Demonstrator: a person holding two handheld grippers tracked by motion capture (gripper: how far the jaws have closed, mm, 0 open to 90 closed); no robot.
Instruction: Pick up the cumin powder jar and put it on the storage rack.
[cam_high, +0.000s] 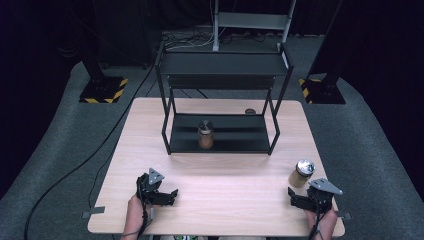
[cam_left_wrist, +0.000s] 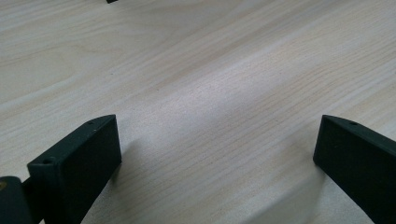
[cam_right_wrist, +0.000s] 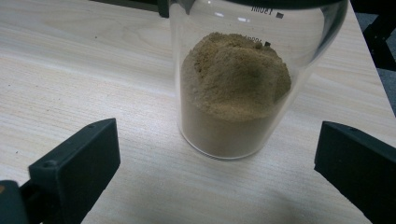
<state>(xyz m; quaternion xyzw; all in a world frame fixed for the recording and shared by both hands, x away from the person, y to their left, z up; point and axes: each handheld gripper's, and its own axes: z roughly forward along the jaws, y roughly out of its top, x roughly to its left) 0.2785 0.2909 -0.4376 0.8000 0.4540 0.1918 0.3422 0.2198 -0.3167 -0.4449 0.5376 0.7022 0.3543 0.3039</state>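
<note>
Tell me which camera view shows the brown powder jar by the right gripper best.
The right gripper view: the jar stands close up ahead of the open jaws, its glass wall and brown powder plain. The high view shows it small, silver lid on, just beyond the right gripper. The left gripper view faces bare table.

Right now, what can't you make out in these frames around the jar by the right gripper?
- Glass jar of brown powder with a metal lid: its lid is cut off by the top edge of the right gripper view; the print near the rim is too blurred to read.
- Small dark round thing behind the black metal shelf rack: too small in the high view to identify.
- Second brown jar on the rack's lower shelf: contents too small to tell.
</note>
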